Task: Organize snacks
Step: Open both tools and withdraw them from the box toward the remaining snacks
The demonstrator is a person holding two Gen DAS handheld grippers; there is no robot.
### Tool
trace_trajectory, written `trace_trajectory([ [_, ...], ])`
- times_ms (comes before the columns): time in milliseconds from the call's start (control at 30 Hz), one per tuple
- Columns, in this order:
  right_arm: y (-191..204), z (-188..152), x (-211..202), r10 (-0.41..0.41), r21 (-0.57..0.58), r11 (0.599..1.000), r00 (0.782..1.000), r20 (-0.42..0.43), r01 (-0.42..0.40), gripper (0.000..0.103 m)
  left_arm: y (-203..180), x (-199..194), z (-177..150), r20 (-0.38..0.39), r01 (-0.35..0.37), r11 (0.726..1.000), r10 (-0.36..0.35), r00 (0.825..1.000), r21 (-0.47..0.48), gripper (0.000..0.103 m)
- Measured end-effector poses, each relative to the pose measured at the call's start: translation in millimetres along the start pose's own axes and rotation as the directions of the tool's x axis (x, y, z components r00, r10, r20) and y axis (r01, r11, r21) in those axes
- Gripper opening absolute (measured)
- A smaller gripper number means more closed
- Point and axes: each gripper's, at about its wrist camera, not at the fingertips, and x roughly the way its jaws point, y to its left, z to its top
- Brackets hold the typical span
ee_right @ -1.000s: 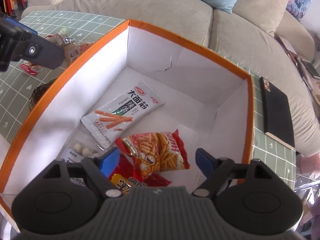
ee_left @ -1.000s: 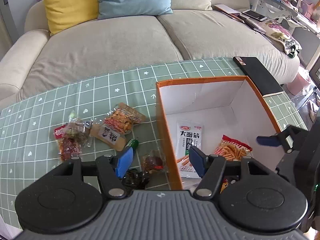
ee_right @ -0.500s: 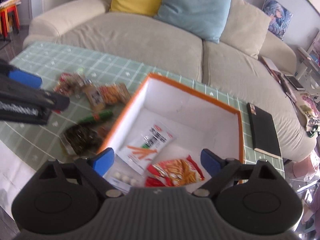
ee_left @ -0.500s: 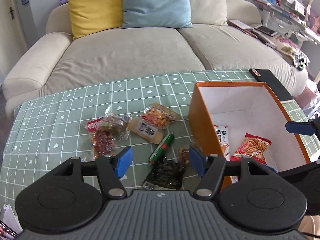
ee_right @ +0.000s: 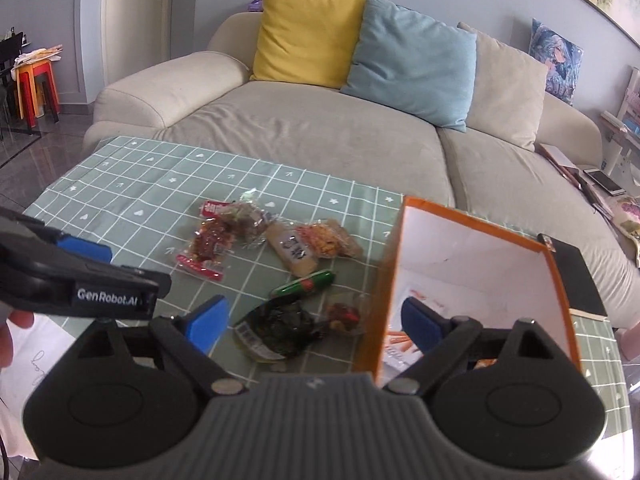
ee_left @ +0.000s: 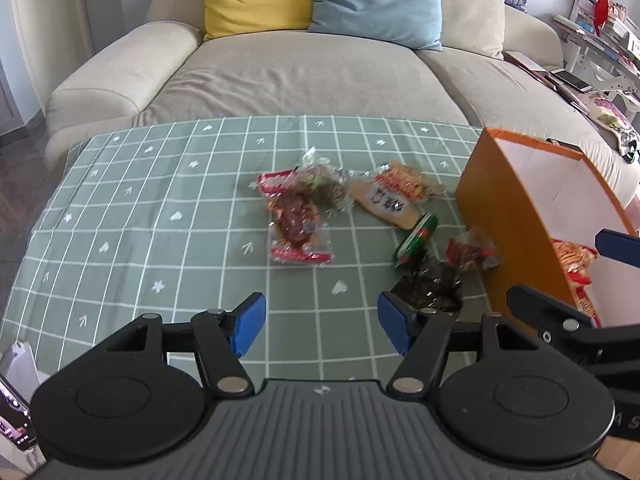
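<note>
Your left claw (ee_left: 322, 328) hangs wide open and empty above the green checked surface (ee_left: 160, 216). Your right claw (ee_right: 316, 320) is also spread wide with nothing gripped, straddling the near wall of the orange box (ee_right: 386, 280). The loose snacks lie in a cluster left of that box: a red meat packet (ee_left: 298, 226), a green sausage stick (ee_left: 416, 238) and a dark crinkled pack (ee_right: 280, 326). Only the left view shows the red chip bag (ee_left: 574, 264) inside the box. Only the right view shows the box's white back wall in full and the black book (ee_right: 580, 276) behind it.
</note>
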Motion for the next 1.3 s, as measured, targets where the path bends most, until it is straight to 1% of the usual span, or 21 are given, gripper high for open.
trace_trajectory([
  [133,15,-15,9,-0.008,0.041,0.999,1.0,0.019,0.007,0.09,11,8,-18,0.001,0.014,1.0,-0.014,1.0,-0.004,0.076],
  [233,22,-27,18,-0.014,0.062,0.998,1.0,0.01,0.014,0.09,17,16,-29,-0.001,0.026,1.0,-0.026,1.0,-0.016,0.076],
  [433,30,-41,31,-0.008,0.046,0.999,1.0,0.005,0.008,0.088,25,26,-36,0.019,0.058,0.998,-0.058,0.998,-0.02,0.076],
  [533,29,-40,40,-0.006,0.061,0.998,1.0,-0.004,0.007,0.082,30,31,-37,0.034,0.082,0.996,-0.081,0.996,-0.024,0.075],
  [600,28,-39,45,0.001,0.076,0.997,1.0,-0.014,0.001,0.075,33,35,-37,0.04,0.085,0.996,-0.084,0.996,-0.025,0.075],
  [667,28,-38,53,-0.002,0.083,0.997,1.0,-0.027,0.004,0.071,35,40,-38,0.037,0.095,0.995,-0.094,0.995,-0.032,0.075],
  [733,27,-38,60,-0.007,0.088,0.996,0.999,-0.038,0.011,0.071,36,45,-37,0.035,0.114,0.993,-0.113,0.993,-0.037,0.075],
  [800,30,-37,65,-0.028,0.064,0.997,0.999,-0.031,0.03,0.071,35,51,-35,0.032,0.119,0.993,-0.118,0.993,-0.029,0.075],
  [867,32,-36,70,-0.039,0.046,0.998,0.999,-0.026,0.04,0.071,35,57,-33,0.028,0.104,0.994,-0.103,0.994,-0.025,0.075],
  [933,35,-34,74,-0.033,0.04,0.999,0.999,-0.026,0.034,0.071,36,63,-30,0.027,0.104,0.994,-0.103,0.994,-0.018,0.075],
  [1033,40,-30,83,-0.026,0.051,0.998,0.999,-0.039,0.028,0.071,42,71,-19,0.038,0.074,0.997,-0.073,0.997,-0.03,0.076],
  [1133,41,-24,100,-0.055,0.07,0.996,0.995,-0.078,0.06,0.071,50,83,-3,0.047,0.074,0.995,-0.071,0.996,-0.062,0.08],
  [1200,38,-21,114,-0.068,0.093,0.993,0.992,-0.103,0.077,0.073,54,94,6,0.044,0.085,0.993,-0.082,0.996,-0.08,0.08],
  [1267,34,-19,127,-0.083,0.116,0.988,0.986,-0.143,0.1,0.076,57,105,15,0.052,0.082,0.991,-0.077,0.996,-0.104,0.08],
  [1300,31,-19,134,-0.077,0.135,0.986,0.984,-0.162,0.099,0.076,57,111,20,0.056,0.08,0.99,-0.074,0.996,-0.115,0.08],
])
